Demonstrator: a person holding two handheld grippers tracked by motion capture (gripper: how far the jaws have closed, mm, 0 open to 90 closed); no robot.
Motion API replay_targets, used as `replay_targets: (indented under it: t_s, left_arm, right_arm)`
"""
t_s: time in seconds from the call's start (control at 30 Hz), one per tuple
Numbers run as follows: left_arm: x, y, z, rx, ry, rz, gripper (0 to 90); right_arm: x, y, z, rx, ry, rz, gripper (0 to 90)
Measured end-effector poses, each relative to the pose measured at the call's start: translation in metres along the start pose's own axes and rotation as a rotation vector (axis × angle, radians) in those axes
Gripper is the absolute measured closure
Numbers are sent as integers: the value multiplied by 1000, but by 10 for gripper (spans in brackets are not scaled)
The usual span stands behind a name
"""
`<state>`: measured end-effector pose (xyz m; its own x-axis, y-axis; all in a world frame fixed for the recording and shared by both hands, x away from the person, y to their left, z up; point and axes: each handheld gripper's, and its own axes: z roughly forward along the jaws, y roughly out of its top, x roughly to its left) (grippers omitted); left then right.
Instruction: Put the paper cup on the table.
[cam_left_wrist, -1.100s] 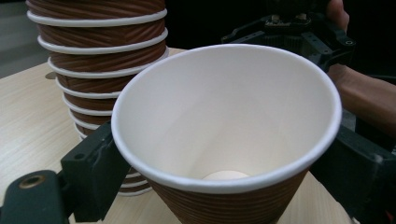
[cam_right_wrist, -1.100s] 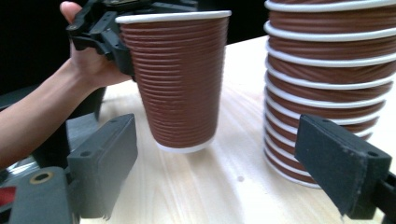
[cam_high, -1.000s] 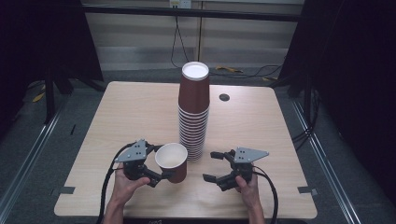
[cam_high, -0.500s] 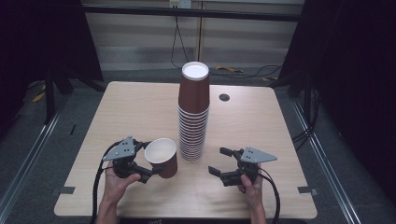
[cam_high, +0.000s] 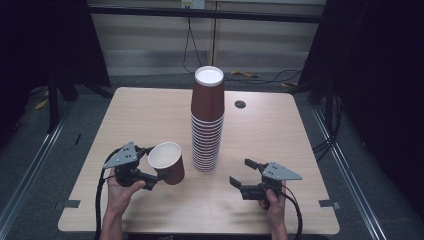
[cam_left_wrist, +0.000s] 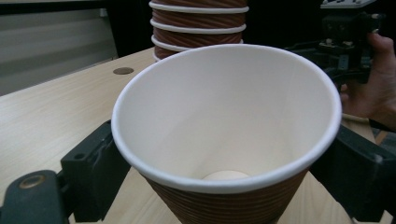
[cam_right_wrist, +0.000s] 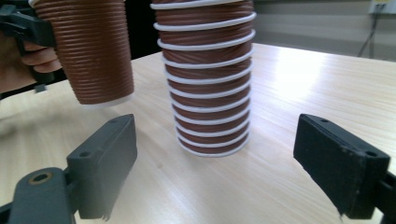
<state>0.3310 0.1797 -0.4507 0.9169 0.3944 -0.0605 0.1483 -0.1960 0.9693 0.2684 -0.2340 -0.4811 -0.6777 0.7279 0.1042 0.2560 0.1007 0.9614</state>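
Left claw (cam_high: 152, 176) grasping single cup (cam_high: 167, 162), left of stack (cam_high: 207, 125); right claw (cam_high: 246, 173) released, bare table (cam_high: 150, 115) beyond.

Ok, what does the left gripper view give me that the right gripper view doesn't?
Left gripper view alone: the white inside of the held paper cup down to its base, the left gripper clamping its ribbed wall, and a round hole in the table.

Right gripper view alone: the cup's brown ribbed outside and its bottom edge lifted off the wooden table, the foot of the cup stack on the tabletop, and the right gripper open with nothing between its jaws.

Both: the cup, the stack and the table.
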Motion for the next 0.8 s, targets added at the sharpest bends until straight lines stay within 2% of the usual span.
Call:
replay_targets:
  t_s: [0.03, 0.17, 0.23, 0.3, 0.33, 0.43, 0.63, 0.67, 0.7, 0.73, 0.8]
  left_arm:
    - [1, 0, 0, 3, 3, 1, 111]
    - [4, -1, -1, -9, 16, -20, 110]
    - [6, -1, -1, -12, 23, -27, 110]
    - [8, 0, -1, -5, 33, -23, 109]
    - [9, 0, -1, -4, 38, -25, 109]
    - [13, 3, -2, -1, 56, -23, 109]
    - [20, 6, -2, -11, 83, -26, 109]
    - [20, 6, -2, -15, 85, -34, 109]
    - [22, 6, -3, -16, 91, -25, 109]
    - [22, 6, -3, -26, 114, -38, 109]
    - [26, 5, -5, -20, 102, -41, 108]
  right_arm:
    - [0, 0, 0, 0, 0, 0, 132]
    - [-2, -6, -3, -19, -84, 35, 132]
    - [-2, -10, -7, -41, -124, 32, 131]
    - [-2, -11, -7, -44, -133, 26, 131]
    - [-2, -13, -8, -56, -160, 28, 131]
    - [-2, -16, -8, -61, -182, 25, 130]
    - [0, -21, -9, -113, -255, 26, 130]
    - [0, -21, -9, -113, -255, 26, 130]
    - [0, -22, -8, -118, -263, 26, 130]
    - [0, -22, -9, -121, -268, 18, 130]
    - [2, -22, -9, -136, -279, 6, 130]
